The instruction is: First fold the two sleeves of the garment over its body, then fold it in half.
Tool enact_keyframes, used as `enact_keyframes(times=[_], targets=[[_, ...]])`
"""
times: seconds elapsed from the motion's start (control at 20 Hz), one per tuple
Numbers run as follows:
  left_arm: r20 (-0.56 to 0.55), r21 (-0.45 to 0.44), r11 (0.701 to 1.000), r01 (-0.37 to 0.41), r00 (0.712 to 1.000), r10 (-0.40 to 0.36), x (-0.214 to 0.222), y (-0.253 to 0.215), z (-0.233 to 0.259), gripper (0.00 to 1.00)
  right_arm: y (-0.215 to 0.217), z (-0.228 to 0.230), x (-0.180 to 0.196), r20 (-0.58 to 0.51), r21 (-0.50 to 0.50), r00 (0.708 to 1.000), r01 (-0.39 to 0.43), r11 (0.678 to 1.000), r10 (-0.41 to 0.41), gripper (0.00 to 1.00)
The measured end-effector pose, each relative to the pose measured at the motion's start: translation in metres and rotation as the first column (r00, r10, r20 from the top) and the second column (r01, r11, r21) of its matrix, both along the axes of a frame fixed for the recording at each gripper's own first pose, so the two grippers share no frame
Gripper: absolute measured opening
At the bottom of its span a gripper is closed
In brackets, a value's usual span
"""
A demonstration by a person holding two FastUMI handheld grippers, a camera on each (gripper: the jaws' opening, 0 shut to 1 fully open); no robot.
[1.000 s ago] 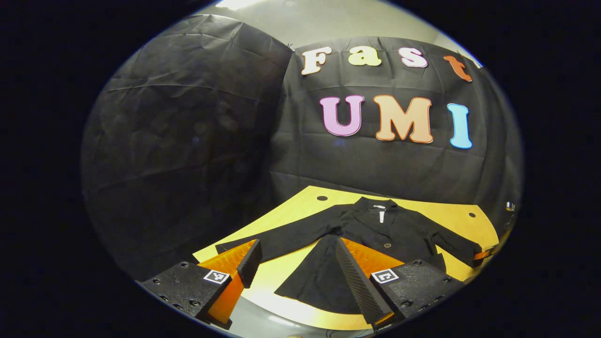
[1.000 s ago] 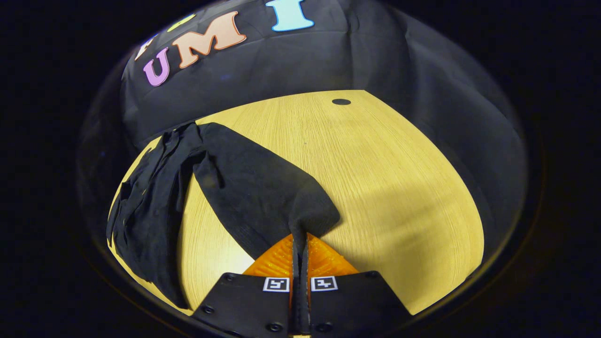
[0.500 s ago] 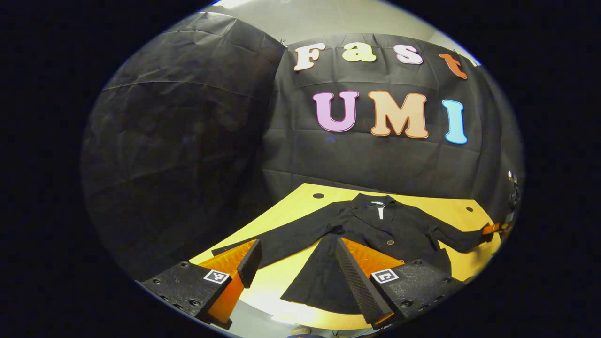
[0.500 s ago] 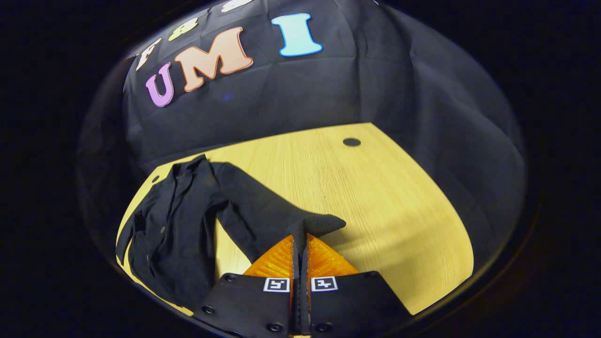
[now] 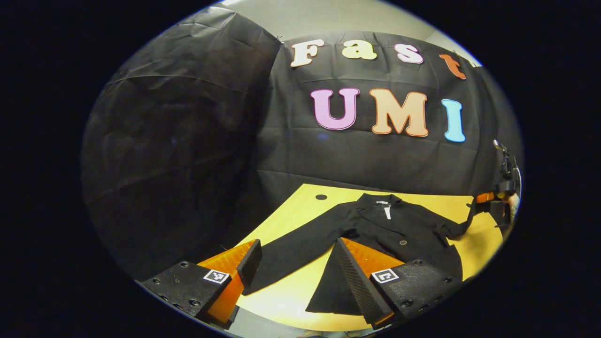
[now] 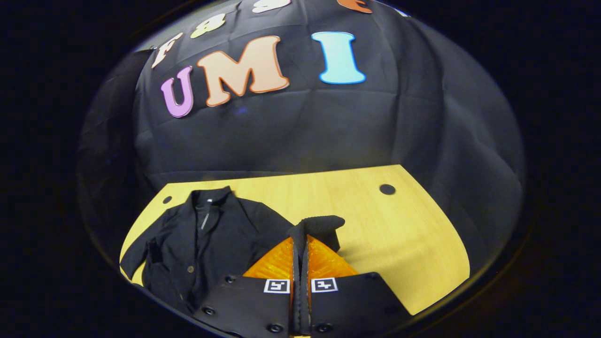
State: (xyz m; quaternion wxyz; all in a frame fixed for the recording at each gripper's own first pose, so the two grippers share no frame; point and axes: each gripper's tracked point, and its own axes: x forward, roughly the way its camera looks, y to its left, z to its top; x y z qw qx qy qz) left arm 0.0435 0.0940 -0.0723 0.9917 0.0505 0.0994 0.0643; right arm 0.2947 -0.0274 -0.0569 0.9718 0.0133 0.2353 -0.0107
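Black fabric: the garment (image 5: 380, 234) lies front-up on the yellow wooden table (image 6: 399, 234), collar away from the person, ahead of both pairs of jaws. The right gripper (image 6: 300, 244) has its jaws pressed together on the cuff of the right sleeve (image 6: 317, 227), which stands lifted clear of the tabletop directly ahead of the fingertips; from the left gripper view this sleeve rises off the table toward the far right. The left gripper (image 5: 293, 258) holds its jaws wide apart with nothing between them, and the left sleeve (image 5: 291, 249) lies flat on the table just ahead, crossing the gap between the fingers.

The step in hand looks like the first sleeve fold. The next move calls for carrying the pinched cuff across over the body, laying it flat, then releasing.
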Motion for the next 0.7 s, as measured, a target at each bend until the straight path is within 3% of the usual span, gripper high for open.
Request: enact_keyframes(times=[0.35,0.7], targets=[[-0.028,-0.049,0.998,0.032,0.999,-0.033,0.016,0.026,-0.01,0.94,0.121,0.028,0.059,0.047,-0.035,0.993,-0.109,0.993,0.11,0.02],[-0.056,-0.051,0.997,0.064,0.996,-0.067,0.028,0.046,-0.02,0.94,0.209,0.018,0.083,0.044,-0.042,0.981,-0.185,0.982,0.186,0.02]])
